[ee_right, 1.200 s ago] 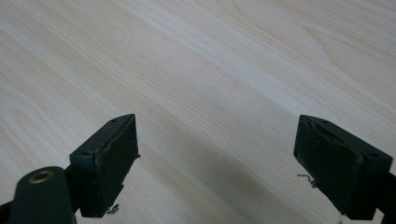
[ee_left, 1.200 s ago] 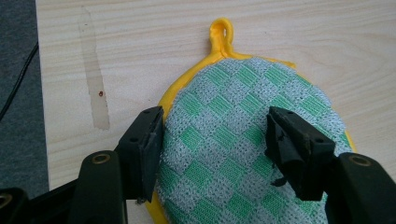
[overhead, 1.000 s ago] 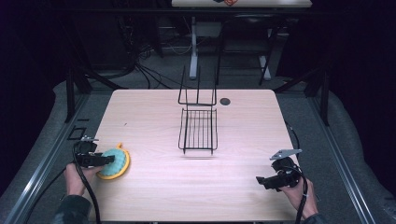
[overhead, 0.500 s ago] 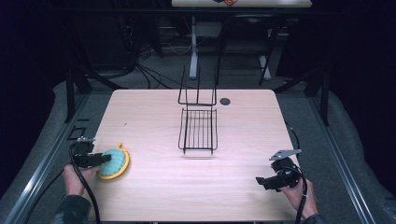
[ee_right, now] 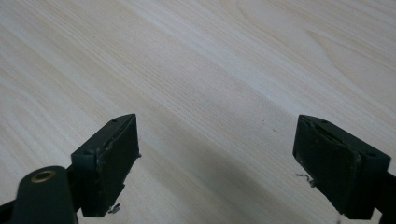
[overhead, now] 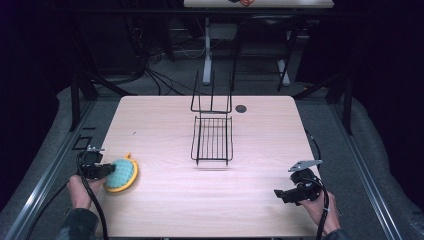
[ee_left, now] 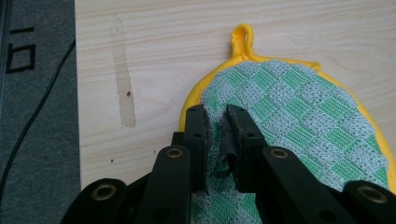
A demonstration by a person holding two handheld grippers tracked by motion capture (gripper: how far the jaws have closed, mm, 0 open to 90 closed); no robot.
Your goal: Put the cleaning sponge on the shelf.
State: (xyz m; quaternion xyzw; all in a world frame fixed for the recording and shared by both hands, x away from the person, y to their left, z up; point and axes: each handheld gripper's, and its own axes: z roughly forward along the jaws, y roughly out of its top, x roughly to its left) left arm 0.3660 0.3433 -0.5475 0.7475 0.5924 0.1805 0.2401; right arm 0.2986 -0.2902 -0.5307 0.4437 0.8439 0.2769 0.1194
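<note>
— Where's the potholder (overhead: pixel 121 173) now?

— Flat on the desk (overhead: pixel 210 200), near its front left corner, loop (ee_left: pixel 242 35) pointing away from the left tongs (ee_left: pixel 215 122). Those tongs are clenched on a pinch of the green weave near the yellow edge; a small fold bunches up between the jaws.

— And the other hand?

— The right tongs (ee_right: pixel 215 158) hang released over bare wood at the front right, well apart from everything.

— So how would you lift it well?

— The bite looks thin (only a tuck of cloth, not the rim itself), so I'd judge a fast pull could slip it out. Keep the squeeze firm, raise it slowly and let the cloth peel off the desk before swinging it anywhere. If the rack (overhead: pixel 212 137) in the middle is the goal, carry it high enough that the hanging edge clears the wire rim.

— Should the right one help?

— Probably only to steady the free side, if it droops.
</note>
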